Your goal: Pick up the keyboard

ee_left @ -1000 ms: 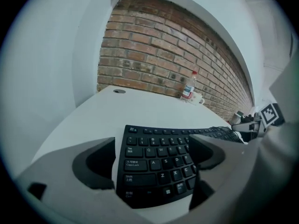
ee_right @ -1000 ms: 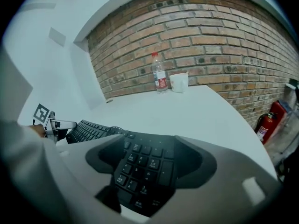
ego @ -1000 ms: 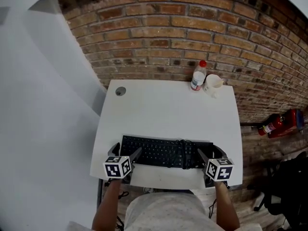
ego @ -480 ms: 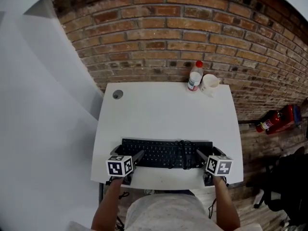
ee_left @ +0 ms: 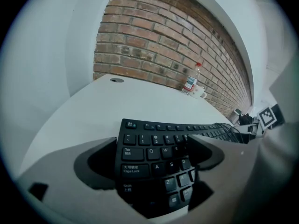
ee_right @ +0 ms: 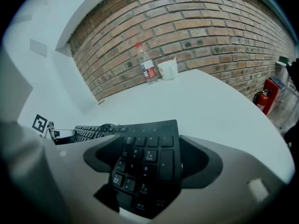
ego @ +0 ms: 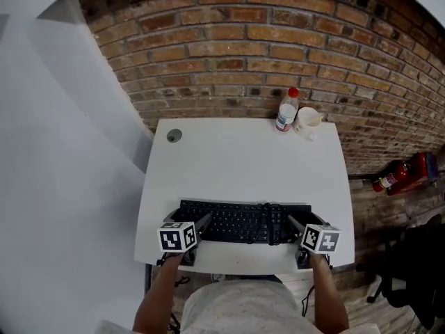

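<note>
At desk's (ego: 243,160) edge, keyboard's (ego: 236,223) obscured ends.

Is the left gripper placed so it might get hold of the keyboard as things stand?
Probably yes. The left end of the keyboard already lies between the jaws of the left gripper, which are closing round it, and nothing else stands in the way.

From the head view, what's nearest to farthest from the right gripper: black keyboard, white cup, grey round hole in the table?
1. Black keyboard: its end lies between the closing jaws of the right gripper.
2. White cup: far edge of the table, right.
3. Grey round hole: far left corner.
</note>
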Tool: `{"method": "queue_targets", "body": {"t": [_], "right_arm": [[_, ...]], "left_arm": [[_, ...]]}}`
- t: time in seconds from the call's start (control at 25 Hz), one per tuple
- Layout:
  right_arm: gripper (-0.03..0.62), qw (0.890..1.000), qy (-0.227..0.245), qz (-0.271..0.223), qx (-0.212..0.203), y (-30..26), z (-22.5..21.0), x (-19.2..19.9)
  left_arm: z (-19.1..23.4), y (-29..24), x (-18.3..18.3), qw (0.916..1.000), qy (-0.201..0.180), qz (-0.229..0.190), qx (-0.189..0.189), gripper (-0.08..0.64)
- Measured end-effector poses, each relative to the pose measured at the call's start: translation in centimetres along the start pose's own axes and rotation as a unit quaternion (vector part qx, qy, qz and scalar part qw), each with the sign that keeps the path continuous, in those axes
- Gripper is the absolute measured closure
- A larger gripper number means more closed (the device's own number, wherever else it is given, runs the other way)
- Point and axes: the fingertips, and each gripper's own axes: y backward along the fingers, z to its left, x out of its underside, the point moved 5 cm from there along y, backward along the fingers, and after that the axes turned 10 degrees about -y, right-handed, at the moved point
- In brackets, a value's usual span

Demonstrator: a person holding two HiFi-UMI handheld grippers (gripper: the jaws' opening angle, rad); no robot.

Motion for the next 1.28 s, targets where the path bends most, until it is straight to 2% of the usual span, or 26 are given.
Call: {"method": "queue_targets", "body": {"t": [0.36, 0.52, 0.72, 0.92, 1.28], "right_arm": [[0.221, 1.0, -0.005, -0.021, 0.004, 0.4, 0.1, -0.4], [0.225, 0.999, 0.008, -0.039, -0.01, 1.0, 1.1, -1.6], [0.225, 0.996, 0.027, -0.083, -0.035, 2.3, 3.2, -4.7], [0.225, 0.987, 0.054, -0.141, -0.063, 4.9, 6.2, -9.1], [0.225, 0.96, 0.092, -0.245, -0.104, 10.9, 11.1, -15.5]], "left_arm": [[0.2, 0.7, 0.4, 0.9997, 0.015, -0.019, -0.006, 0.127], [0.1, 2.0, -0.3, 0.9985, 0.014, -0.051, -0.015, 0.126], [0.2, 4.1, -4.0, 0.9943, -0.004, -0.103, -0.026, 0.126], [-0.1, 7.1, -8.7, 0.9846, -0.021, -0.17, -0.033, 0.126], [-1.4, 13.2, -16.6, 0.9573, -0.058, -0.281, -0.039, 0.126]]}}
